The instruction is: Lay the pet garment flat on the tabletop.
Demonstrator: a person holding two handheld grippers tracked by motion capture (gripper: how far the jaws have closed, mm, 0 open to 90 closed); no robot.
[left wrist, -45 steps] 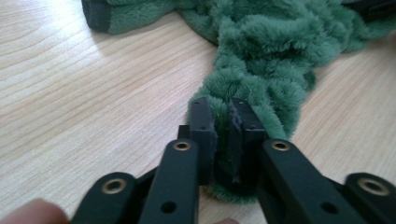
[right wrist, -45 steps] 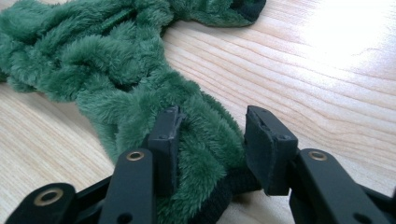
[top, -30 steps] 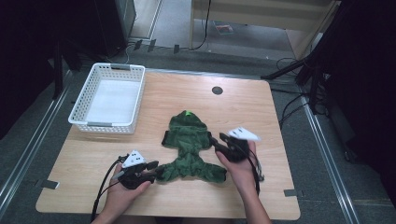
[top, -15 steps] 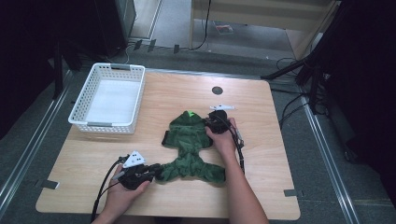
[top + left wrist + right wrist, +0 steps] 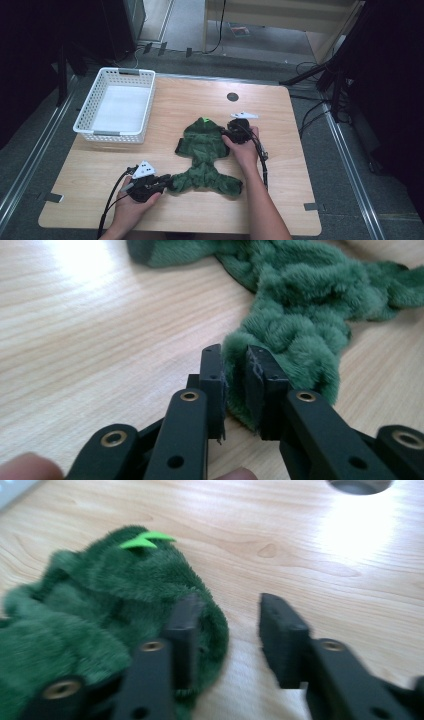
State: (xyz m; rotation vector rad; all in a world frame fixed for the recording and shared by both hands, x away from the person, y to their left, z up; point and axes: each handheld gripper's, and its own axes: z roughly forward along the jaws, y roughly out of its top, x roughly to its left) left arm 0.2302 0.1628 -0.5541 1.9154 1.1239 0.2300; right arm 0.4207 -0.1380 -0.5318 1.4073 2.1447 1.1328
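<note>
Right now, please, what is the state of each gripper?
Left gripper: closed on the lower edge of the green fleece garment.
Right gripper: open at the garment's top edge, one jaw against the fleece, gripping nothing.

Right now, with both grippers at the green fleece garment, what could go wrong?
The left gripper pinches only a thin edge of the green fleece garment, so a pull may slip it free. The right gripper is open, one jaw resting on the fluffy hood rim, and may close on loose pile or bare table.
</note>
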